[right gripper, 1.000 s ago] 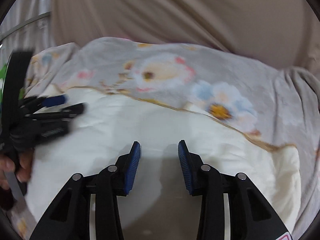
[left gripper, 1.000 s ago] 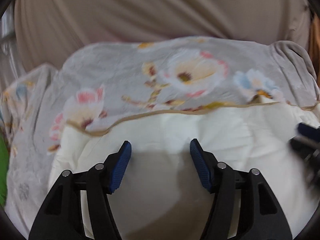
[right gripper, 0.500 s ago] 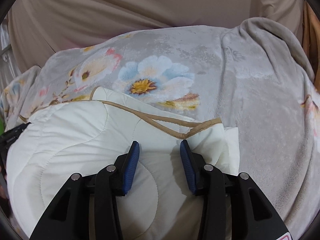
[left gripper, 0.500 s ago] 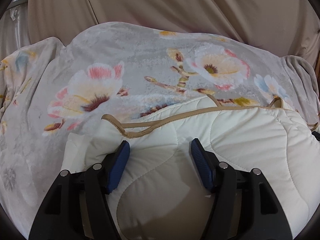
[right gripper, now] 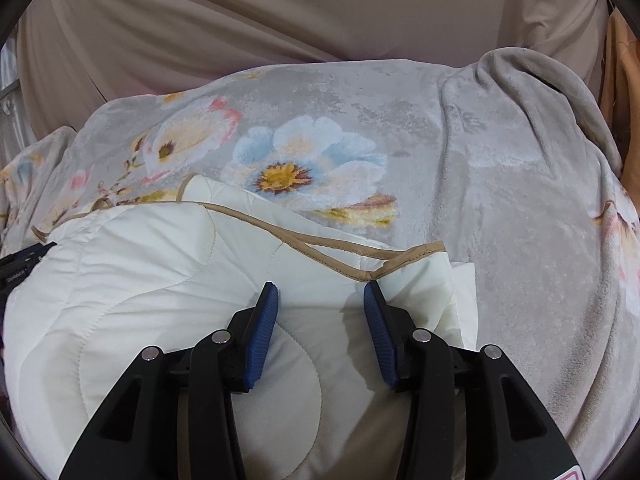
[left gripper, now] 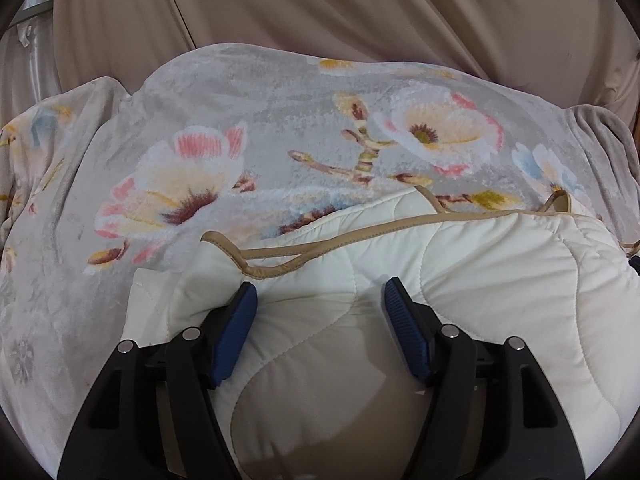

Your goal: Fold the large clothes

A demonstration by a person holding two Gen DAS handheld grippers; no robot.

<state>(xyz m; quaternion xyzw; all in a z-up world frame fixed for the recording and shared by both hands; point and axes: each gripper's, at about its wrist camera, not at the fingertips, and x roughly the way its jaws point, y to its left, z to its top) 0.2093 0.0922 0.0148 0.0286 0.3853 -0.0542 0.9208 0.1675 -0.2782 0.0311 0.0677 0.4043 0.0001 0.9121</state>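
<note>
A home, most likely a bedroom: a grey plush blanket [left gripper: 248, 112] printed with flowers covers a bed, a cream quilted cover [right gripper: 152, 264] lies on it, and beige curtains [right gripper: 320, 12] hang behind.

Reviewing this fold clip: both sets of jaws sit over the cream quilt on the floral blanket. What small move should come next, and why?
Probably lift both grippers clear. The left gripper and right gripper are opening, their pads apart over the cream quilt rather than pinching it. The quilt lies doubled, its tan-trimmed edges stacked on the floral blanket, so this fold looks laid down.
</note>
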